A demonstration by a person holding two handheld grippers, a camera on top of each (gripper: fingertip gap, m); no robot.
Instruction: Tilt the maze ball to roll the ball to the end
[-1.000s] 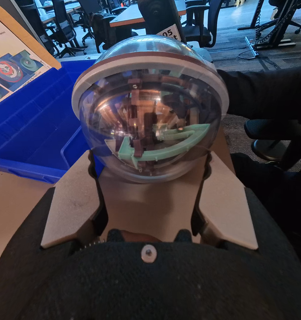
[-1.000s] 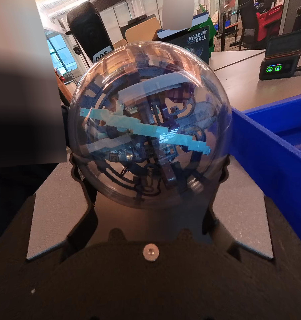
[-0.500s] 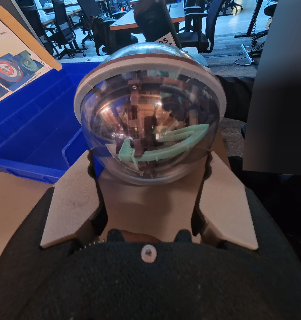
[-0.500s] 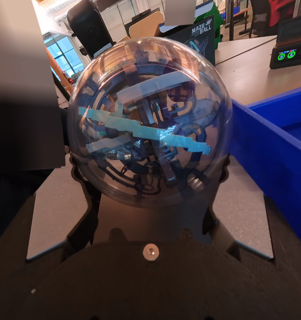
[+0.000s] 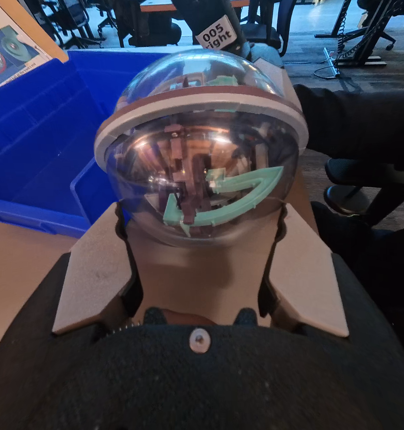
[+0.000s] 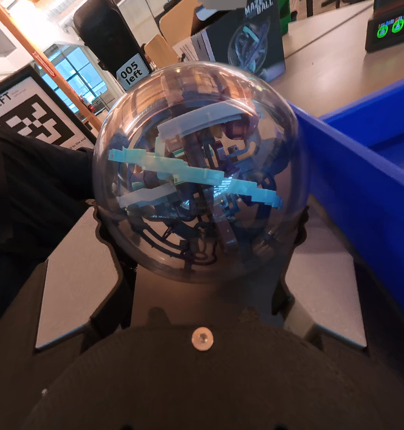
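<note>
Above the surface (image 5: pixel 22 256), L gripper (image 5: pixel 199 209) & R gripper (image 6: pixel 201 223) jaws each clamp maze ball (image 5: pixel 196 149) from opposite sides, blue bin (image 5: pixel 33 144) at 9 o'clock.

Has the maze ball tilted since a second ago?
Yes. In the left wrist view the maze ball has rolled its grey equator band downward toward the camera, baring more top dome against the fixed blue bin.

Glossy clear plastic maze ball (image 5: pixel 201 149), smooth blue plastic bin (image 5: pixel 33 144)

Blue bin (image 5: pixel 33 144) on table (image 5: pixel 17 253); dark box (image 6: pixel 247 39), office chairs (image 5: pixel 149 25) behind.
</note>
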